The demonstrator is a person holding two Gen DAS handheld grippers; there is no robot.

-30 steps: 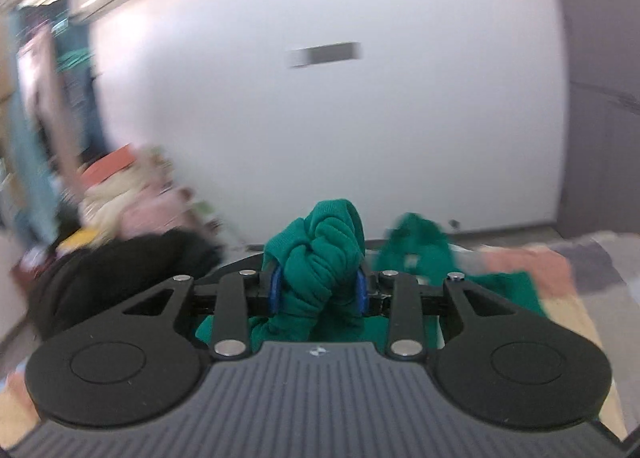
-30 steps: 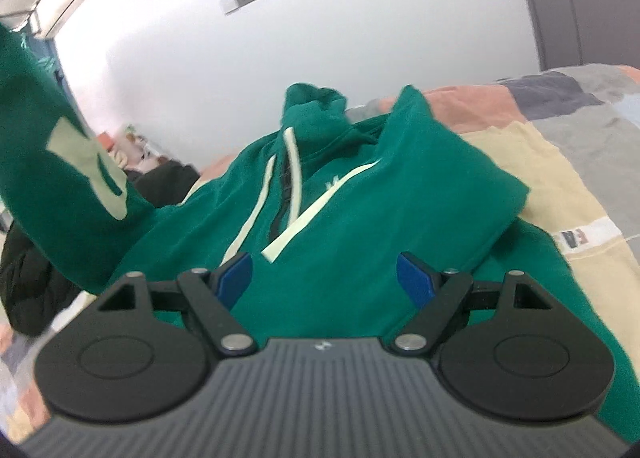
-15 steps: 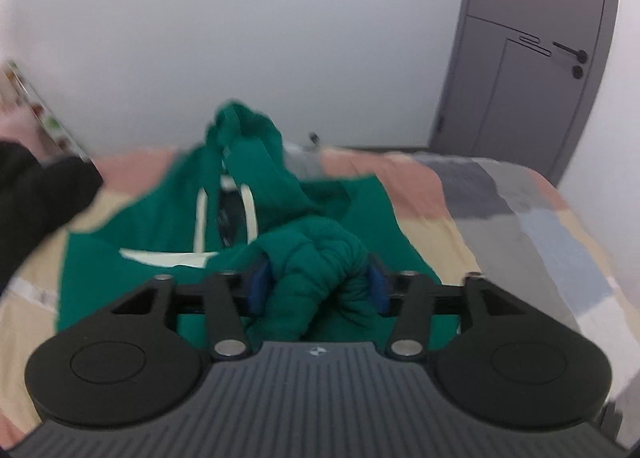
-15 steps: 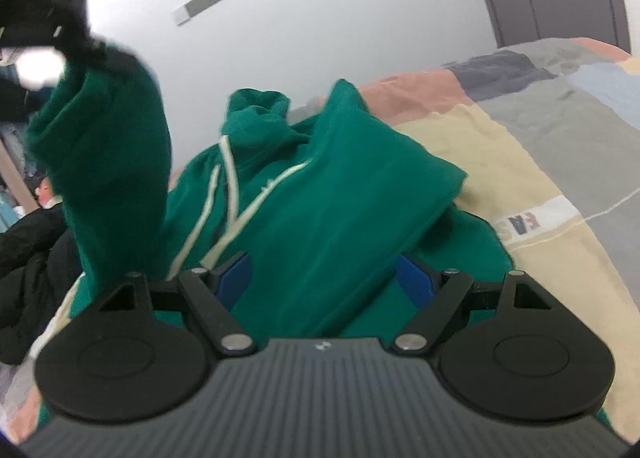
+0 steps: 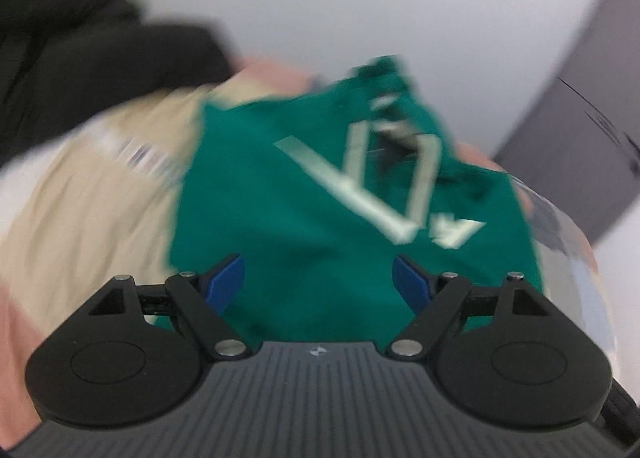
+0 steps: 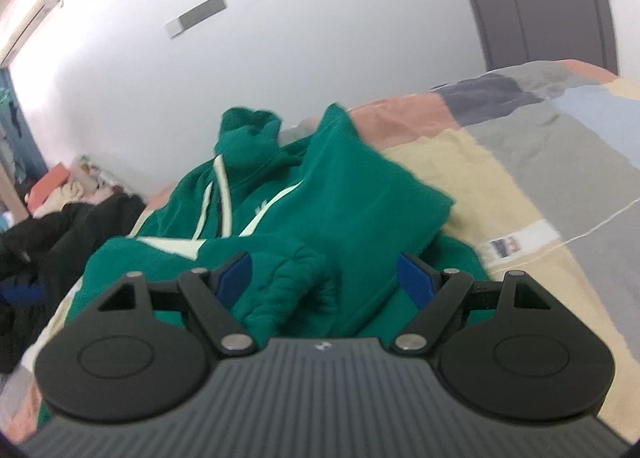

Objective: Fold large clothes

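Where blurred, right shows hoodie (image 6: 348,194).

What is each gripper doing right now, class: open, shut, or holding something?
Left gripper: jaws opening, nothing clamped; the green hoodie lies beyond them.
Right gripper: open, pads clear of the hoodie sleeve bunched between them.
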